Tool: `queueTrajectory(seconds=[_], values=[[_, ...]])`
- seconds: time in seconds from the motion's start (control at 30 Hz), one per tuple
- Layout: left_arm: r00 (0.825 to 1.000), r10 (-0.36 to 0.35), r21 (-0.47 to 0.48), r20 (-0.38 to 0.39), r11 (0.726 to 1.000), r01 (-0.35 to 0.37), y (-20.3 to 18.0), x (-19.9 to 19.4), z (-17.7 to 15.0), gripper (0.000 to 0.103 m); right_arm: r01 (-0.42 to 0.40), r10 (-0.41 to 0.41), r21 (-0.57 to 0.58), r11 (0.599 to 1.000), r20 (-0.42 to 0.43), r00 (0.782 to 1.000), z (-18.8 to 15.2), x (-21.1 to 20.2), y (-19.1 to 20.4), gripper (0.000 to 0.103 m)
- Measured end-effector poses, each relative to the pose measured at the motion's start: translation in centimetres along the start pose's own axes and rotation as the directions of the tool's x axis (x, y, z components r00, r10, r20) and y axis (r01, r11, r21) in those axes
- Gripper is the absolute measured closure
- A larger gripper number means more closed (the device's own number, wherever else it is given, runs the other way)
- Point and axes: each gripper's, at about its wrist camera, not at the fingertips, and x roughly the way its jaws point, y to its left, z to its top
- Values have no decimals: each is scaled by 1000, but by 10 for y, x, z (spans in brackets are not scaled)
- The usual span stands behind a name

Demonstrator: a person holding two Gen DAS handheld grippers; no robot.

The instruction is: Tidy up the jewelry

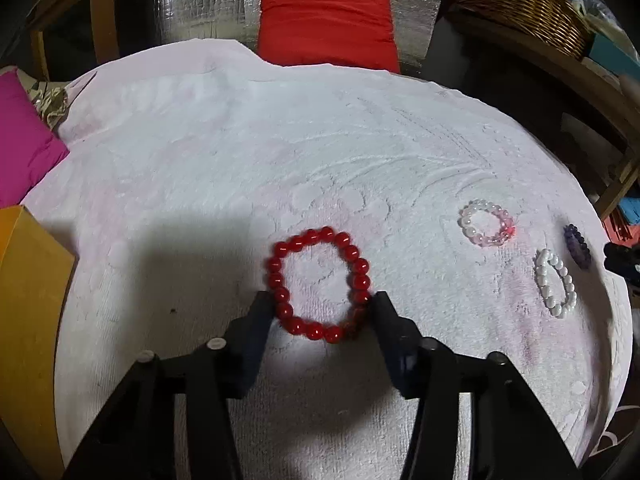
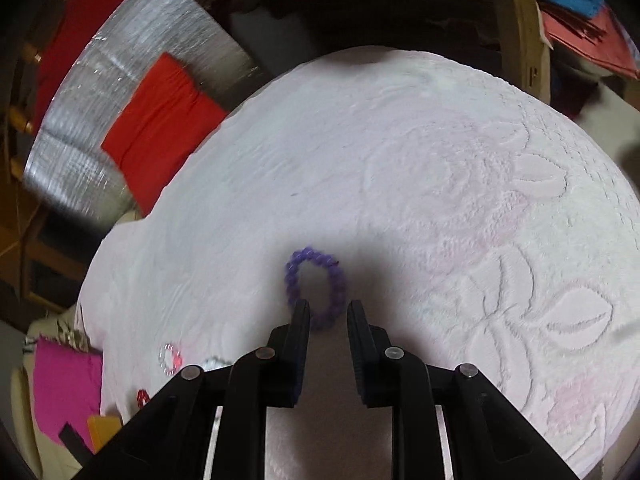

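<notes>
— Where's your left claw?

— Down on the white terry towel that covers the round counter. Its two black fingers straddle the near half of the red bracelet, a ring of glossy round beads lying flat, and the tips sit against the beads on both sides. You're clamped on it lightly: the ring keeps its round shape.

— And your right claw?

— Fingers nearly together, pinched on the near end of the purple bracelet, a loop of small faceted-looking beads squeezed into an oval. It casts a dark shadow on the towel's embossed leaf pattern.

— What else lies on the towel?

— To the right of the red ring, a bracelet of pearly white and pink beads, and nearer the edge a plain white one pulled into a long oval. Both lie flat, apart from each other.

— Around the counter?

— A yellow box at your left, a red cushion on crinkled silver foil beyond, a wicker basket at the far right.
</notes>
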Motion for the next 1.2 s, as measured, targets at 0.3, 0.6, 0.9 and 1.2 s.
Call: queueTrajectory(seconds=[0.3,0.6,0.9,1.2], values=[[1000,-3,7,8,1000,3,2,2,-1,52,83,-85,-40,996,-27,996,12,35,13,80],[1000,3,8,27,1000,-3,0,2,-3,51,120,-120,-118,986,6,993,10,52,19,79],[999,-11,6,34,1000,11,3,-1,-1,84,200,-185,-284,938,77,980,-5,61,51,92],[995,-79,-29,62,996,81,11,-23,3,84,61,-35,-290,955,93,995,-10,41,67,92]])
